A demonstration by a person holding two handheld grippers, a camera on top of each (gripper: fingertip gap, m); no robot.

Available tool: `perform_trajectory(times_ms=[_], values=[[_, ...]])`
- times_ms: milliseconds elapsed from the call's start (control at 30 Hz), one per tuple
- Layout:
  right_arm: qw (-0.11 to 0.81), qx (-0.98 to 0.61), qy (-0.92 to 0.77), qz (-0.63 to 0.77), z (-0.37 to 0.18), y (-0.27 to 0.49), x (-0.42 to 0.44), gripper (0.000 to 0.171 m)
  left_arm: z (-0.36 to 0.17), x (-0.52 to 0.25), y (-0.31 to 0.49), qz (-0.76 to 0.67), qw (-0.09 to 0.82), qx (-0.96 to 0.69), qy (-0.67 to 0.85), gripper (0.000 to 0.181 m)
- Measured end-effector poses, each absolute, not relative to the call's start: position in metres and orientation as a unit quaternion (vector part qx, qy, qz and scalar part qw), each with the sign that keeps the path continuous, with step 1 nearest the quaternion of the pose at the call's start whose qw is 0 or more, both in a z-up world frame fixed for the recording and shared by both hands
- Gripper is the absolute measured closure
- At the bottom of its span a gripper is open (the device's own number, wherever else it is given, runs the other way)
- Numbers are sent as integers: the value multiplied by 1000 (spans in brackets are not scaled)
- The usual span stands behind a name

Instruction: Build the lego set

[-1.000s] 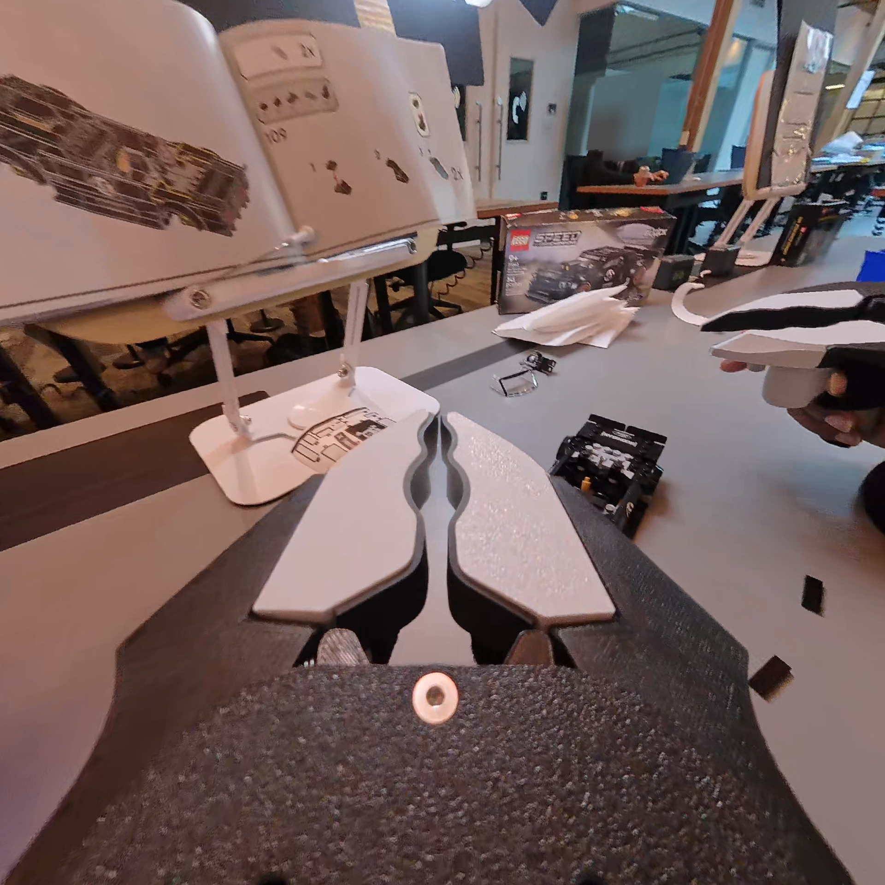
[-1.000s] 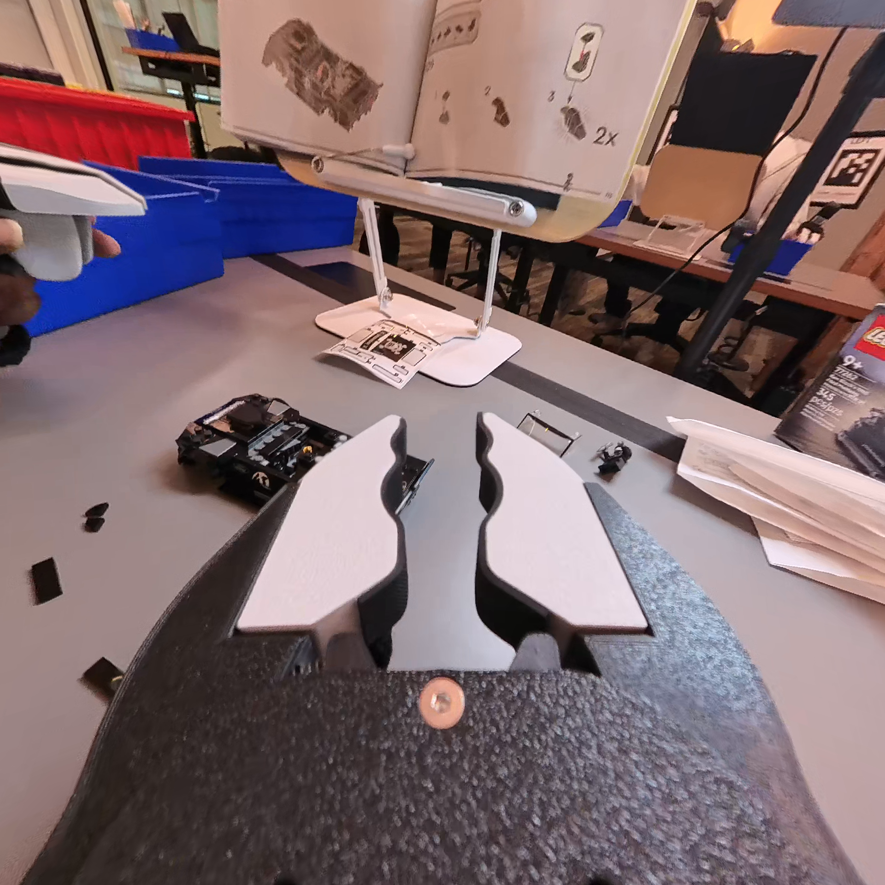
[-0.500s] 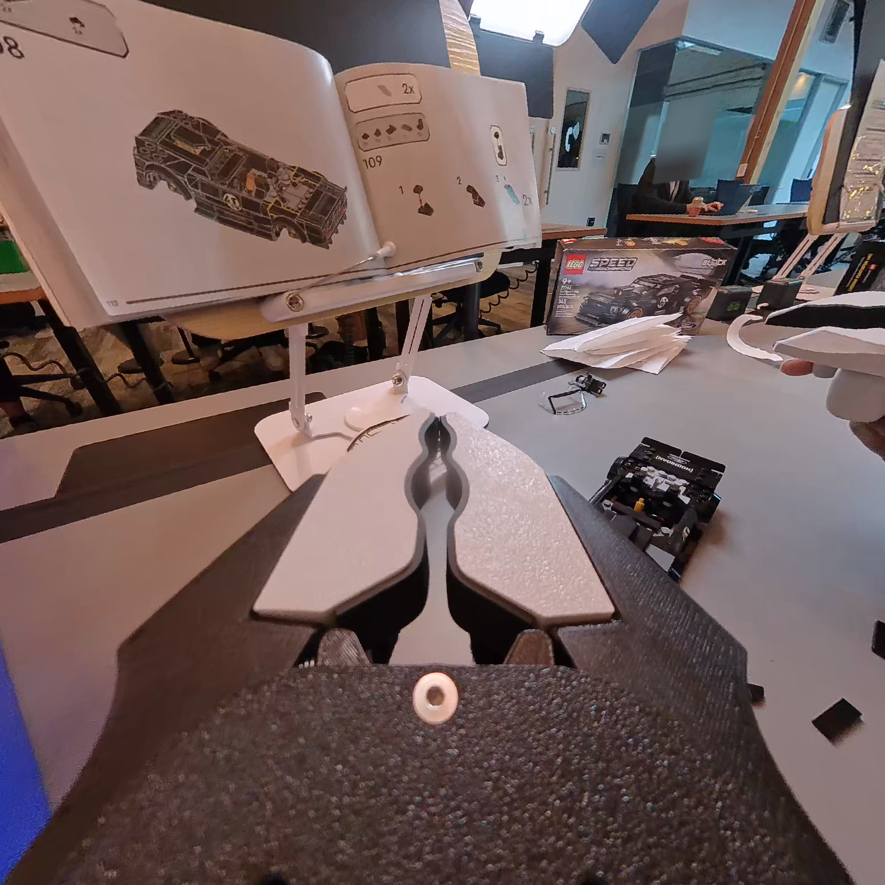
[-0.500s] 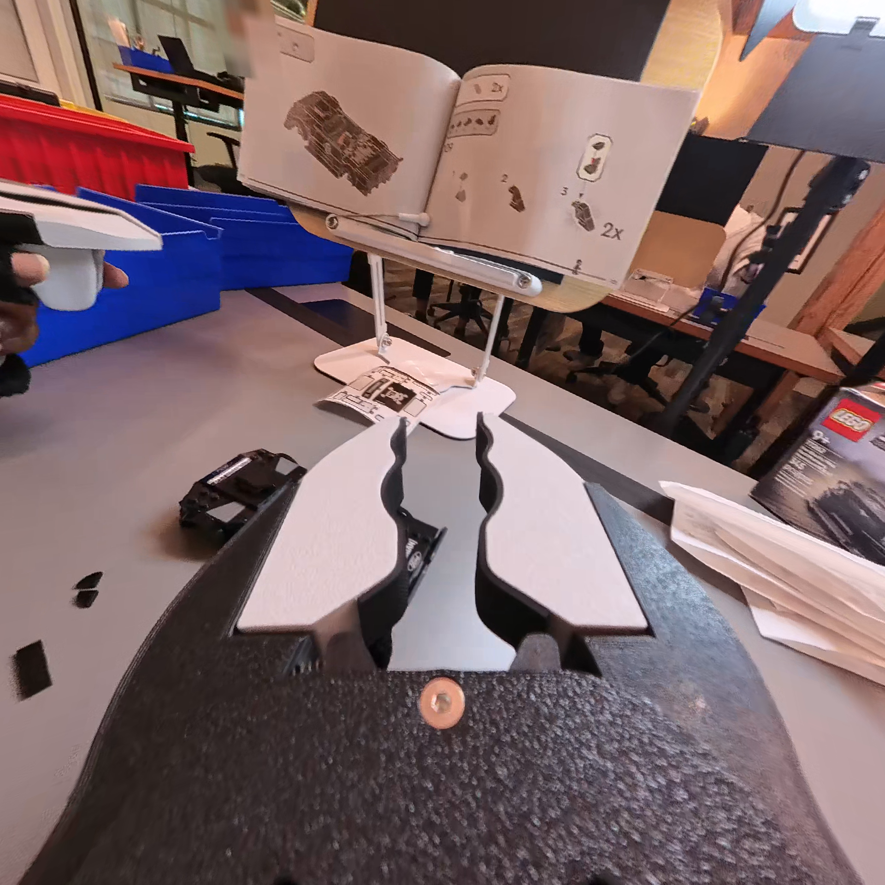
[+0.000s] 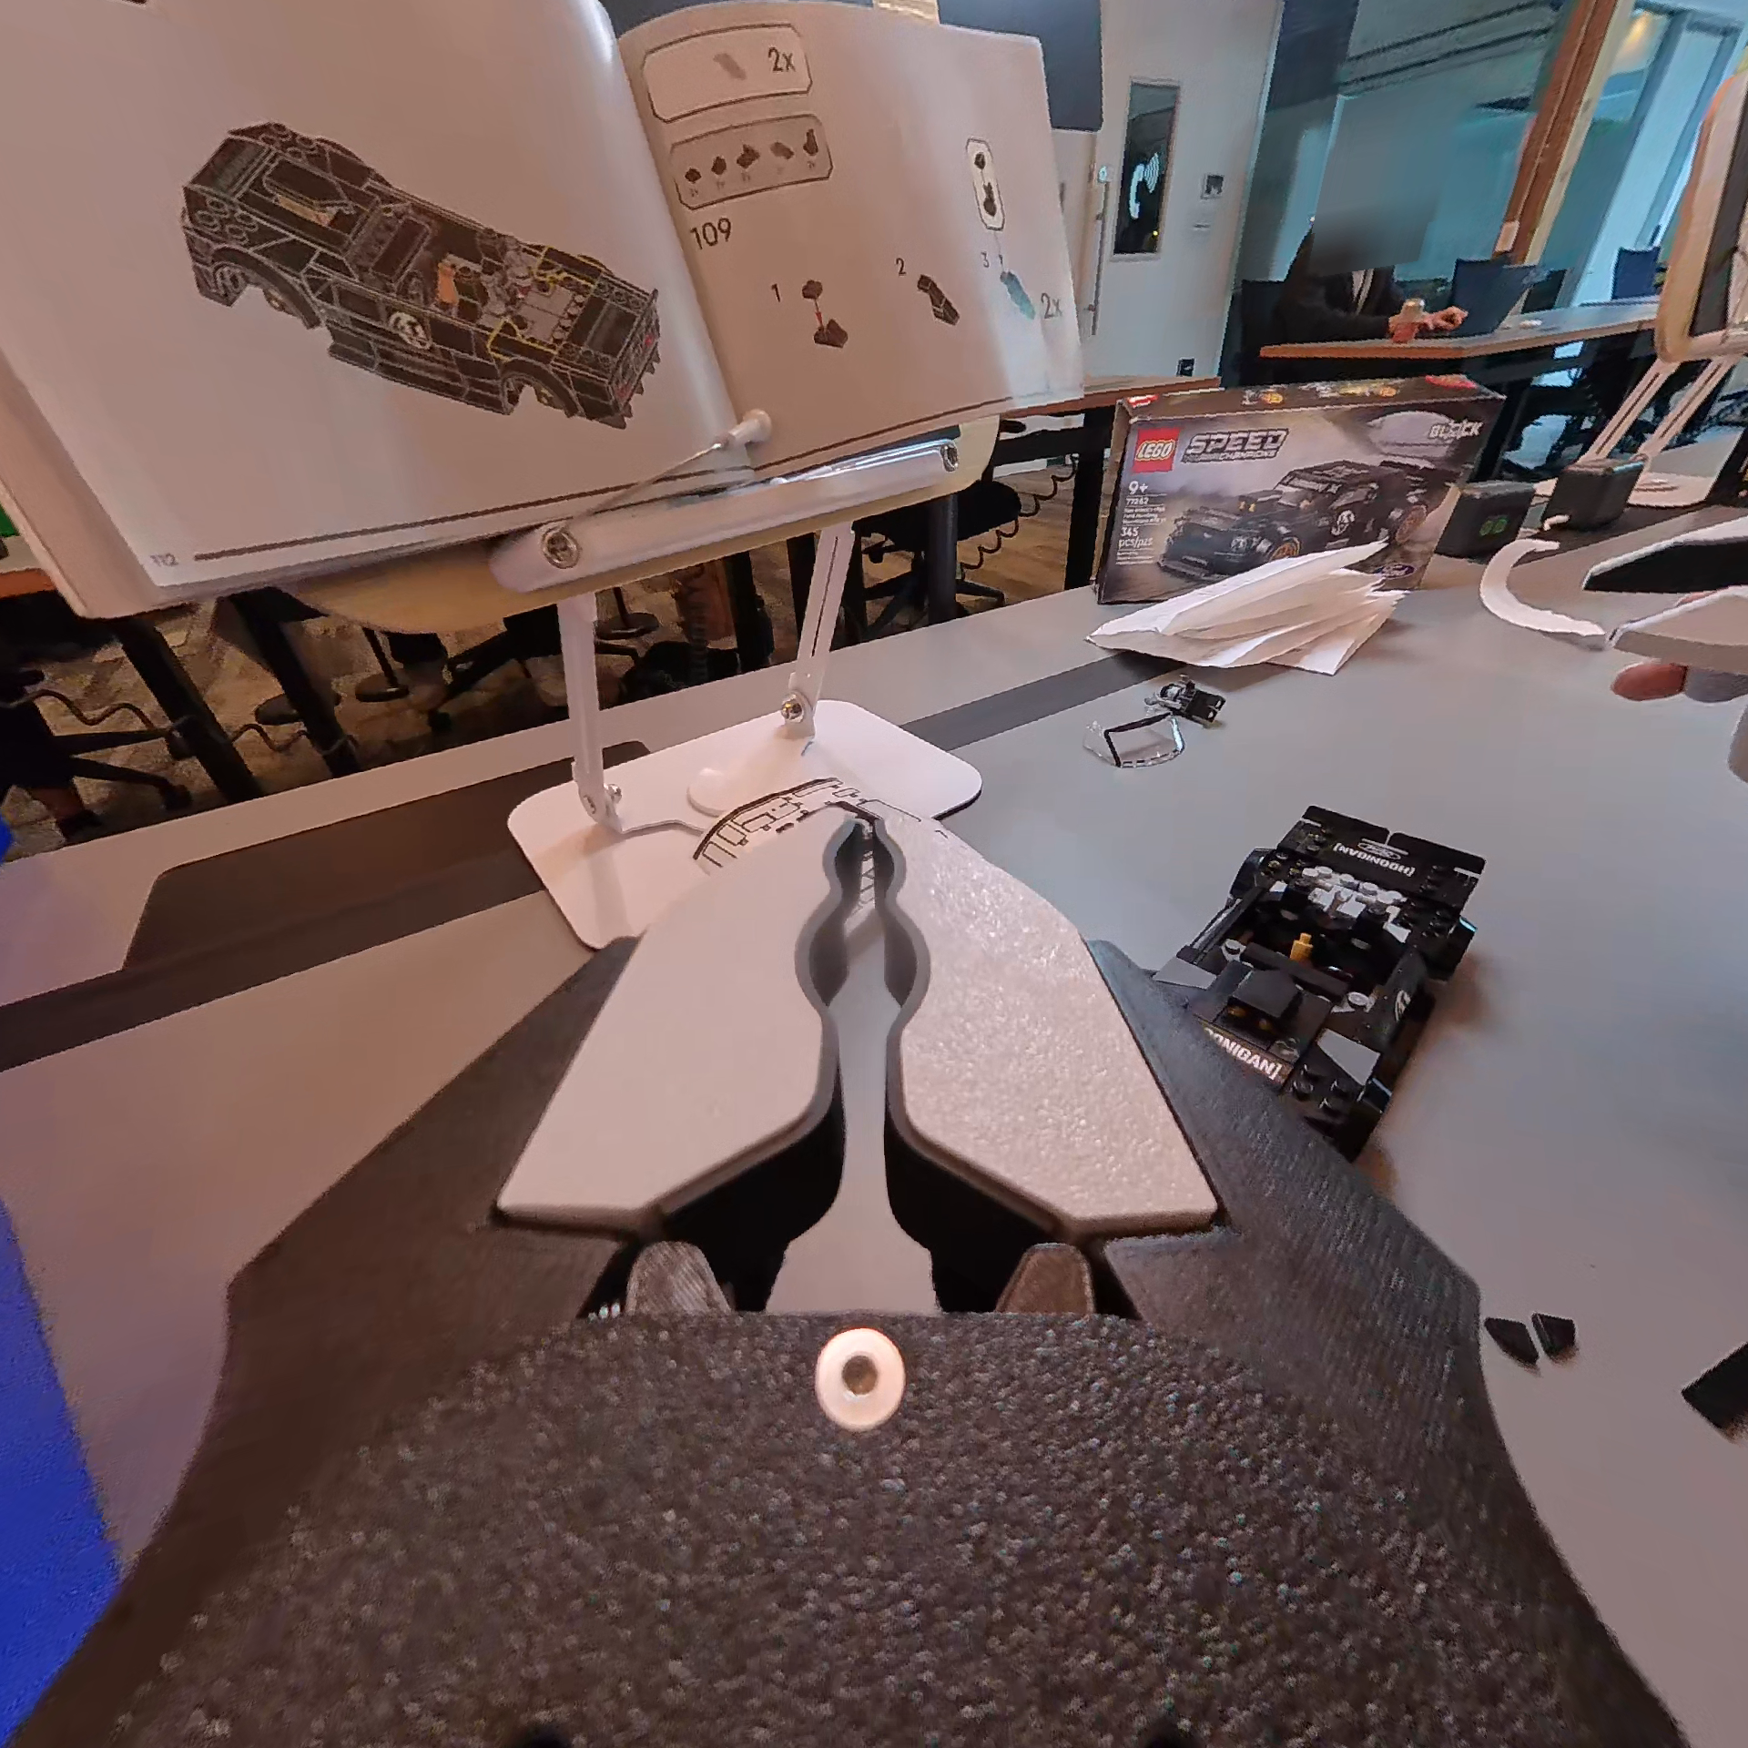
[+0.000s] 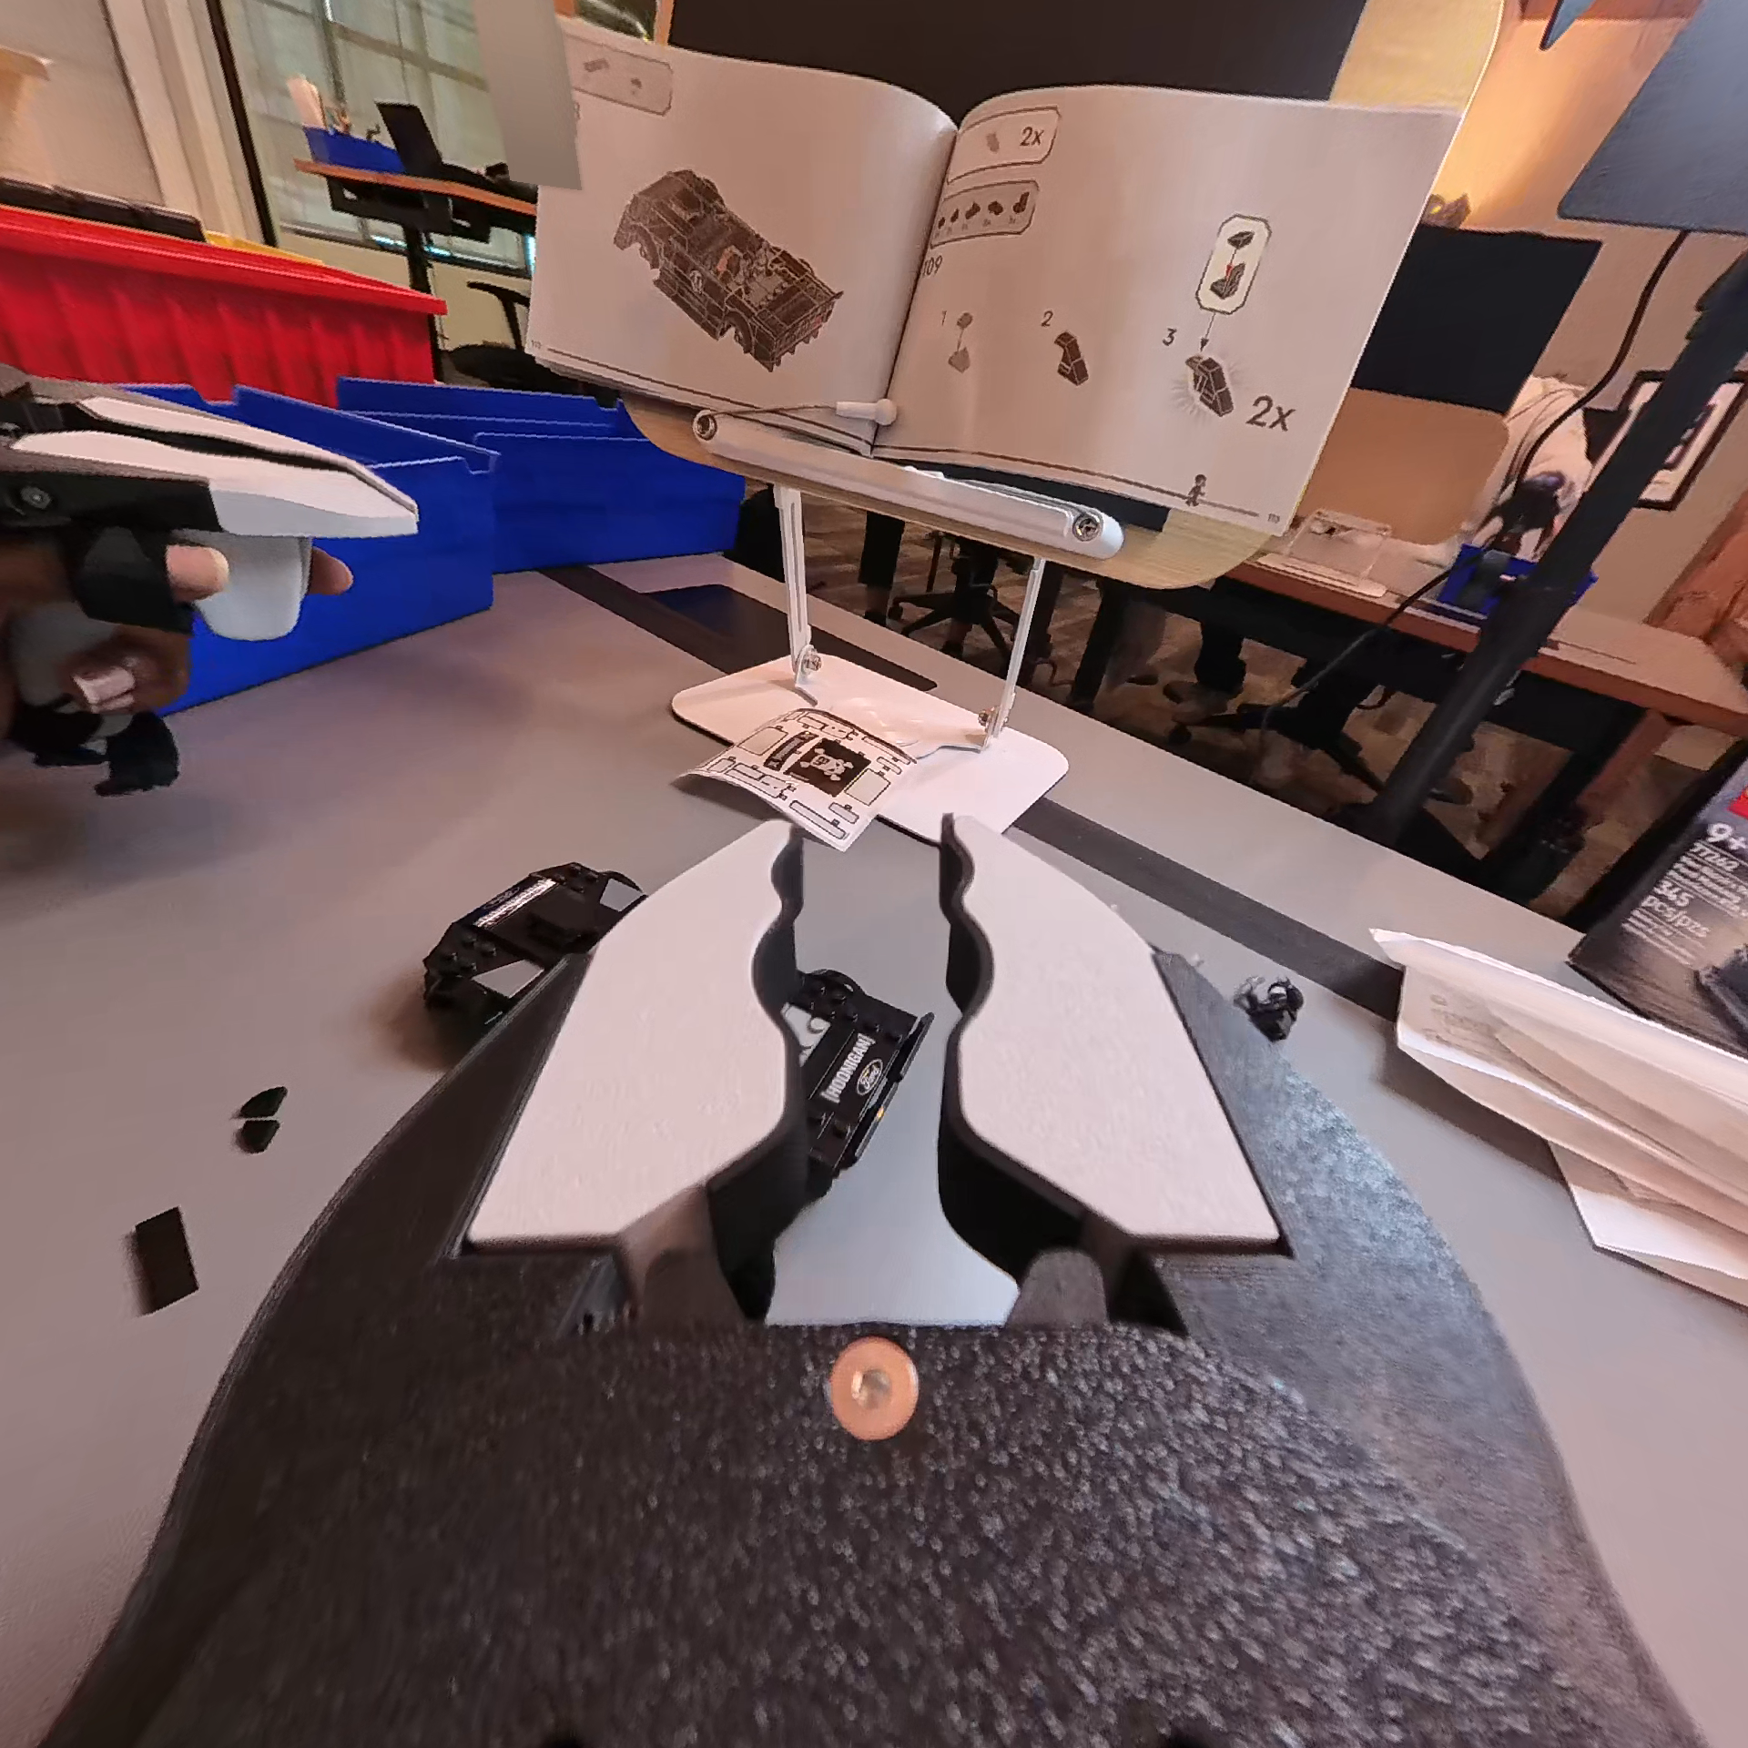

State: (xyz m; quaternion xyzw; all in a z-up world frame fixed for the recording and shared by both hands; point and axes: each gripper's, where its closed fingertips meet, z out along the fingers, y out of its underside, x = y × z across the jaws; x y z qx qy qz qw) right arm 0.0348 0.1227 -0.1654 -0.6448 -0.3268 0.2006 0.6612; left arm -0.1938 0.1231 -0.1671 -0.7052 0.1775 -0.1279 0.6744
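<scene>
A partly built black lego car [image 5: 1324,955] sits on the grey table [image 5: 1561,946]. My left gripper [image 5: 865,828] is shut and empty, held above the table to the left of the car. My right gripper [image 6: 870,832] is open and empty above the car [image 6: 861,1050], whose middle is hidden under the left finger [image 6: 662,1022]. Small loose black pieces [image 6: 260,1116] lie left of the car, and they also show in the left wrist view [image 5: 1532,1334]. The open instruction book [image 5: 530,284] stands on a white stand [image 5: 757,795] behind.
A sticker sheet [image 6: 813,766] lies on the stand's base. White paper bags [image 5: 1249,615] and the set's box [image 5: 1296,482] lie at the back right, with a clear windshield piece [image 5: 1135,747] nearby. Blue bins [image 6: 568,473] and a red bin [image 6: 189,312] stand at the left. Across from one pair of fingers to the other is roughly 25 centimetres.
Both grippers have drawn back and tilted up, so the book shows more fully. The car now lies under my right gripper's fingers. Neither gripper's jaws have changed.
</scene>
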Motion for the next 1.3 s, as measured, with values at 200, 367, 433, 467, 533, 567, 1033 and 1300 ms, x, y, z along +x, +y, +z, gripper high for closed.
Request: perform_trajectory(times_ms=[200,367,433,467,533,567,1033,1300], values=[[593,-654,-406,235,-184,104,20,147,-176,-182,123,-125,657,-713,210,173],[309,-670,-612,285,-252,25,20,147,-196,-156,118,-170,610,-730,258,150],[231,-665,-654,276,-270,3,27,146,-202,-146,115,-183,595,-732,277,145],[210,-662,-670,262,-278,-3,29,146,-205,-141,114,-187,589,-732,286,144],[184,-656,-692,241,-288,-8,28,145,-210,-135,113,-193,579,-734,298,142],[173,-653,-699,235,-291,-9,26,145,-212,-132,112,-196,574,-735,302,141],[156,-642,-727,188,-297,3,16,160,-246,-88,111,-247,467,-747,405,108],[180,-572,-777,193,-292,-3,7,151,-252,-87,114,-245,461,-746,413,108]])
